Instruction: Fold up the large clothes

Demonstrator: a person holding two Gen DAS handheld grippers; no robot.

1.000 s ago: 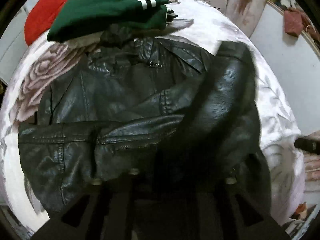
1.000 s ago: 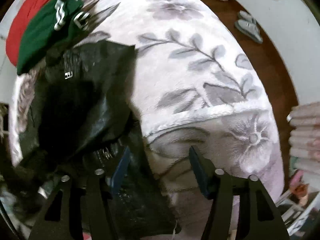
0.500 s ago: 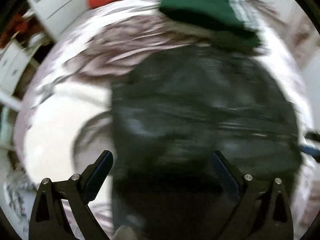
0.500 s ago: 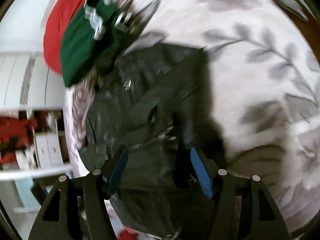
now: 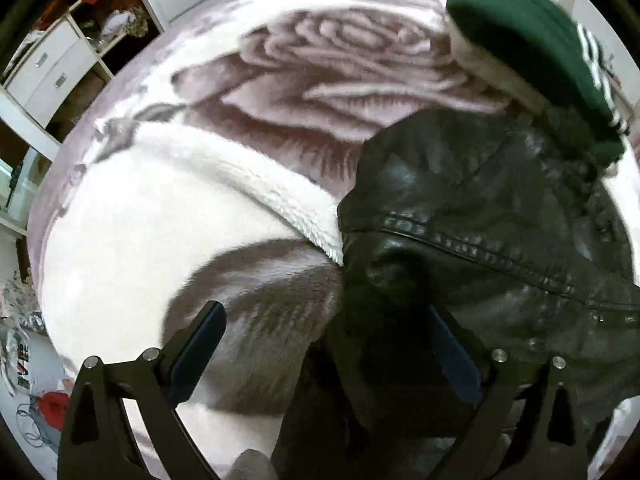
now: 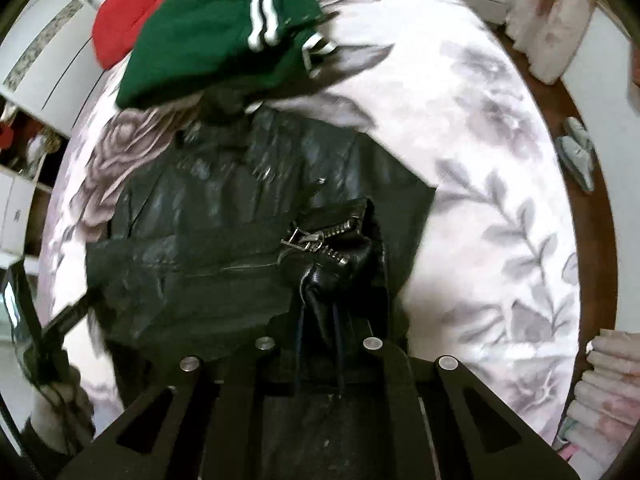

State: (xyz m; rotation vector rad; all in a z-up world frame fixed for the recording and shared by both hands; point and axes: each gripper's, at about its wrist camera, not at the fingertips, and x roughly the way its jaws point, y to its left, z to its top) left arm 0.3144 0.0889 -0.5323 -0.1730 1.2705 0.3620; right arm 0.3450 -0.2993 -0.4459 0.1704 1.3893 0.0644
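Since the earlier frames both hands have swung across the bed: the left tongs have let go and spread wide, and the right tongs have moved over the jacket's near edge and are closing on a fold of it.

Going left to right, the floral blanket on the bed lies bare under the left tongs' left finger, while their right finger hangs over the jacket's left edge; nothing is pinched between them. The black leather jacket lies right of that, mid-bed, with its far end touching the folded green garment, beyond which a red garment lies.

In the right wrist view the pads press a bunched bit of leather near a zip end.

By the look of it the fold is partway done: the sides seem turned in across the body, leaving a rough oblong, and a final near-to-far fold appears left.

The leather is glossy, creased and stiff, with stitched seams.
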